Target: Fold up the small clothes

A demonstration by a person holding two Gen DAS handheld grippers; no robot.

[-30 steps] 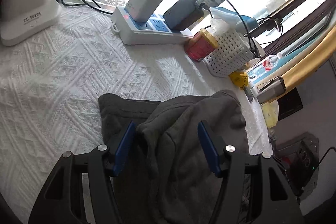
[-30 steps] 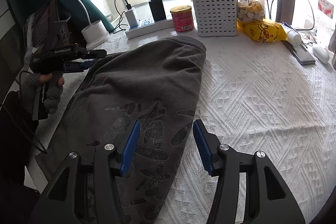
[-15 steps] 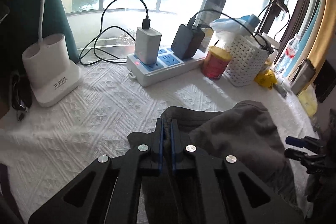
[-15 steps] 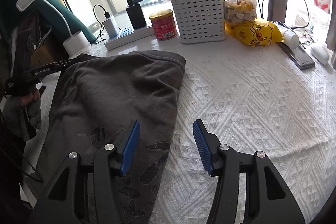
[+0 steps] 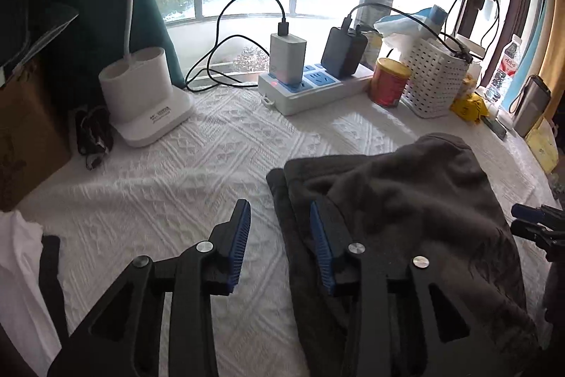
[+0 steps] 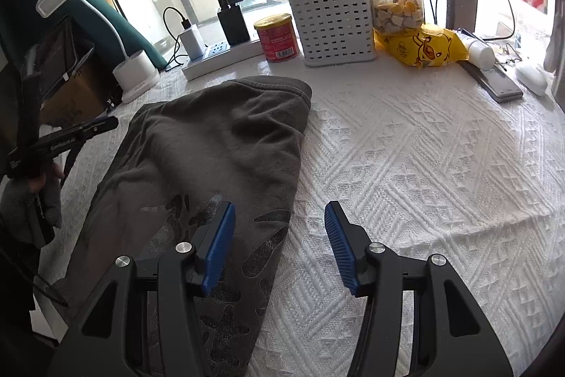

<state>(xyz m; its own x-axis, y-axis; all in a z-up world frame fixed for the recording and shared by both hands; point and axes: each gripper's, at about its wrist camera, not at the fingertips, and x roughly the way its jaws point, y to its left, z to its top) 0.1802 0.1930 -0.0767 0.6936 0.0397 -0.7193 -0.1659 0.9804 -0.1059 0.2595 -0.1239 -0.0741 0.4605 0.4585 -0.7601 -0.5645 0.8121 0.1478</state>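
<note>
left hand-held gripper [image 5: 279,249] just reopened, off grey garment [image 5: 406,200], now empty

My left gripper [image 5: 280,235] has just been opening; nothing sits between its blue pads [image 5: 240,244], which frame bare white textured tablecloth [image 5: 169,193]. The right pad overlaps the edge of the dark grey garment [image 5: 406,200] lying folded over itself. Beyond stand a white lamp base [image 5: 148,94], a power strip [image 5: 314,85], a red can [image 5: 388,82] and a white basket [image 5: 436,78].
</note>
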